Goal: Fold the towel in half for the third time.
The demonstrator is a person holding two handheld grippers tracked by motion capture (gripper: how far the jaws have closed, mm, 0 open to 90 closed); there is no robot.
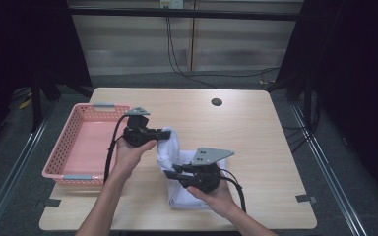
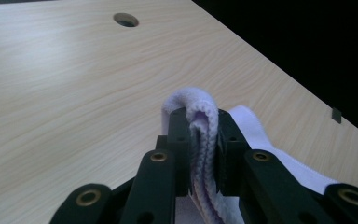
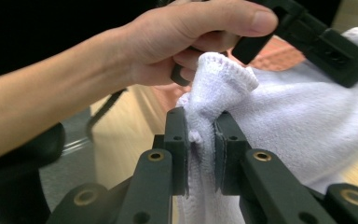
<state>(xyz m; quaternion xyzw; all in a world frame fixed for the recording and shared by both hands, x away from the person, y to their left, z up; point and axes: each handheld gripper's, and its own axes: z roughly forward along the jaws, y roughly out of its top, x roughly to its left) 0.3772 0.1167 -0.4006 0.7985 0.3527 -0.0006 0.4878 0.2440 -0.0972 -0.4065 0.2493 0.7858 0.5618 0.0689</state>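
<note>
1. A white towel (image 1: 173,162) was seen at lower centre of the high view, partly lifted off the tabletop (image 1: 246,132), its lower part lying bunched near the front edge.
2. The left gripper (image 1: 163,132) was held at the towel's upper end. In the left gripper view, its jaws were clamped on a doubled fold of terry edge (image 2: 199,116), the loop standing just above the jaw tips.
3. The right gripper (image 1: 170,173) was held lower, at centre-bottom. In the right gripper view, its jaws were closed on a hemmed corner (image 3: 223,79), with cloth bulging out above them.
4. A pink basket (image 1: 86,142) was noted at left of the frame, just beside the left hand (image 1: 133,155).
5. Handling judgement: the cloth was taken to be light, soft and limp, with no stiffness, so that any unsupported part would sag. The looped pile was judged grippy rather than slippery, and not fragile.
6. The hemmed edges and corners were judged the best holds, being thicker and less prone to pulling out.
</note>
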